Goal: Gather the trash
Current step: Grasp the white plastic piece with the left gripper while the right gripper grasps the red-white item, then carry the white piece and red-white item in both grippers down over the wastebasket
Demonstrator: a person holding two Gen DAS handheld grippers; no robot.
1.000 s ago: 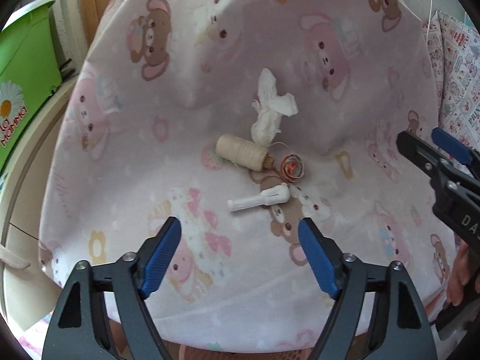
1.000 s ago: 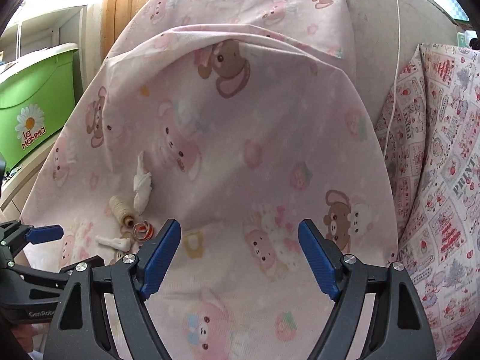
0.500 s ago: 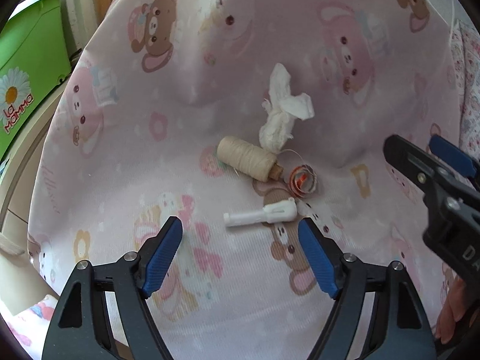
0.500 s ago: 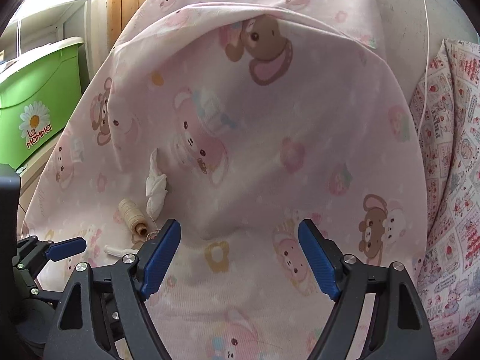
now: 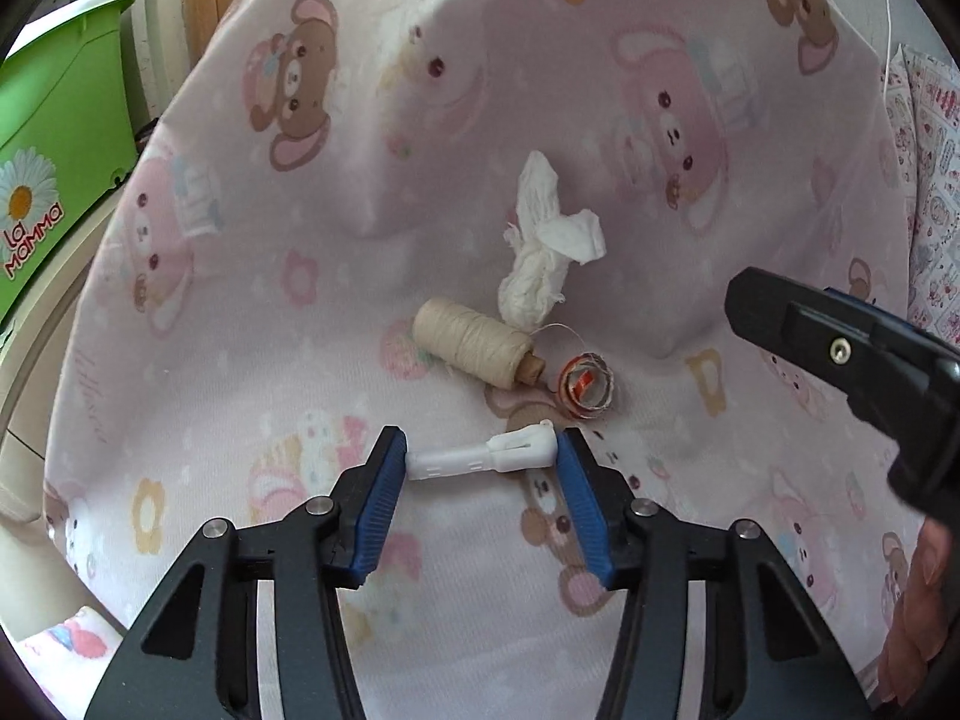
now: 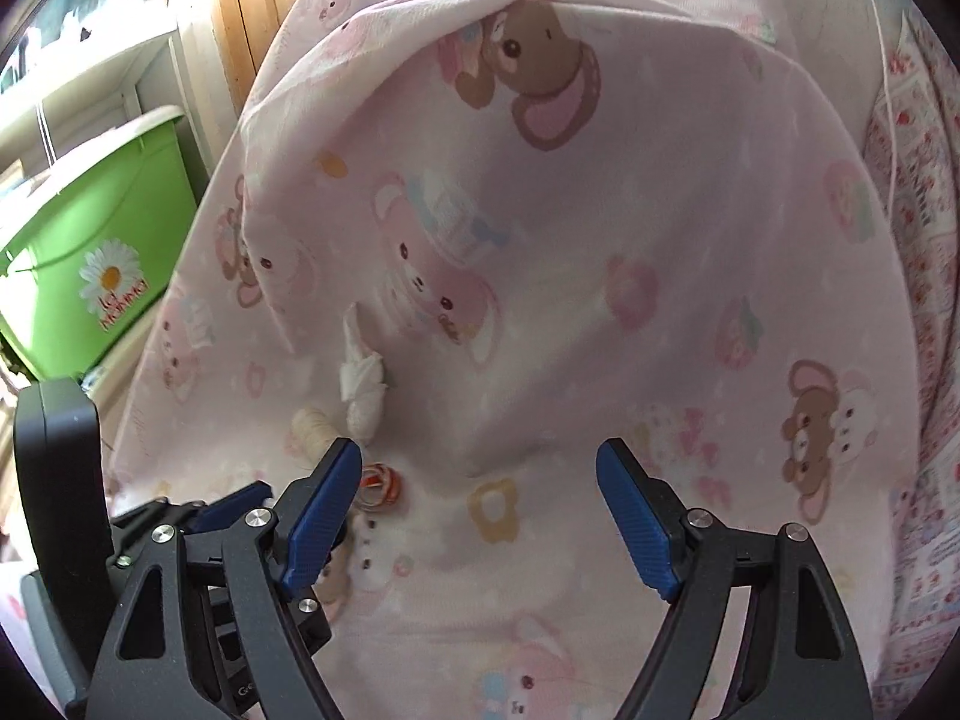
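Observation:
On the pink bear-print sheet (image 5: 240, 360) lie a white plastic clip piece (image 5: 486, 457), a beige thread spool (image 5: 474, 343), a crumpled white tissue (image 5: 543, 258) and a small orange-and-white ring of tape (image 5: 585, 387). My left gripper (image 5: 480, 459) has closed in around the white plastic piece, its blue pads touching both ends. My right gripper (image 6: 480, 480) is open and empty, hovering just right of the litter; it shows at the right in the left wrist view (image 5: 840, 354). The tissue (image 6: 360, 384), spool (image 6: 312, 426) and tape ring (image 6: 378, 483) show in the right wrist view.
A green plastic bin (image 5: 42, 180) with a daisy label stands at the left beside the bed; it also shows in the right wrist view (image 6: 96, 252). A wooden door (image 6: 252, 30) is behind. A second patterned fabric (image 6: 924, 300) lies at the right.
My left gripper moved forward and down to the white plastic piece and narrowed its jaws onto it. My right gripper drew closer to the litter.

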